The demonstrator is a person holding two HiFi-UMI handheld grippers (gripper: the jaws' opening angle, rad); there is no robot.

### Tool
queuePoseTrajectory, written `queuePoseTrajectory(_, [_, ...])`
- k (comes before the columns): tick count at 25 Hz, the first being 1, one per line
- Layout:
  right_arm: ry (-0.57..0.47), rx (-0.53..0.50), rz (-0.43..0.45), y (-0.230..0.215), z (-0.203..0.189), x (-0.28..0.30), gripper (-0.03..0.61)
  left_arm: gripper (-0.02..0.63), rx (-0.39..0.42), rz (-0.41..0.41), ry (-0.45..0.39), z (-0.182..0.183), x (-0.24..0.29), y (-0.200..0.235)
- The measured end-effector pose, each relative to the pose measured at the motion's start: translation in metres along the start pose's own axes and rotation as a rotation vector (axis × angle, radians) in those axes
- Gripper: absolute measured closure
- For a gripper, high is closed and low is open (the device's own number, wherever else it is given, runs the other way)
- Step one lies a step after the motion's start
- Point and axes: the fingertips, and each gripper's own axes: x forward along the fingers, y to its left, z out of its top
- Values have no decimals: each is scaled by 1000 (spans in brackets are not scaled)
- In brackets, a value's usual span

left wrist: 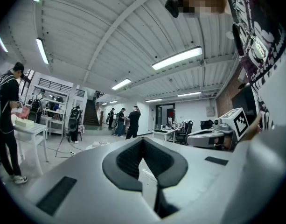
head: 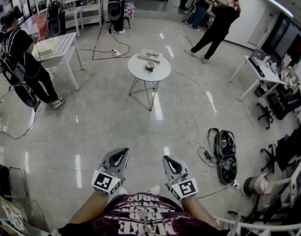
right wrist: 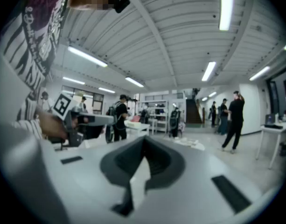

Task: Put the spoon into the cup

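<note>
A small round white table (head: 136,71) stands far ahead on the glossy floor. On it sit a dark cup (head: 150,66) and a flat tray-like thing (head: 150,56); no spoon can be made out at this distance. My left gripper (head: 122,152) and right gripper (head: 167,159) are held close to my body, side by side, pointing level toward the table. Both are shut, with nothing between the jaws. In the left gripper view the left gripper (left wrist: 143,140) has its tips together, and the right gripper (right wrist: 143,139) looks the same in the right gripper view.
A person stands by a white desk (head: 59,47) at the left; others stand at the back. A black bag (head: 225,154) with cables lies on the floor at the right, near a desk (head: 258,68) and chairs. A power strip (head: 116,53) lies behind the table.
</note>
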Motion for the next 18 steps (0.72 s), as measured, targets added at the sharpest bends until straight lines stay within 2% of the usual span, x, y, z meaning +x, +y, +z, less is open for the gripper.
queuePoseTrajectory(3, [2, 52, -4, 26, 9, 11, 546, 584, -36, -1, -4, -2, -19, 17])
queuePoseTrajectory(8, [8, -30, -14, 64, 16, 18, 546, 584, -28, -43, -25, 3, -36, 33])
queuePoseTrajectory(12, [25, -32, -20, 87, 8, 13, 545, 584, -65, -82, -31, 2, -44, 34])
queuePoseTrajectory(15, [61, -41, -39, 92, 8, 8, 545, 584, -91, -106, -18, -4, -46, 30])
queuePoseTrajectory(18, [65, -40, -55, 79, 20, 12, 545, 584, -93, -114, -31, 9, -34, 32])
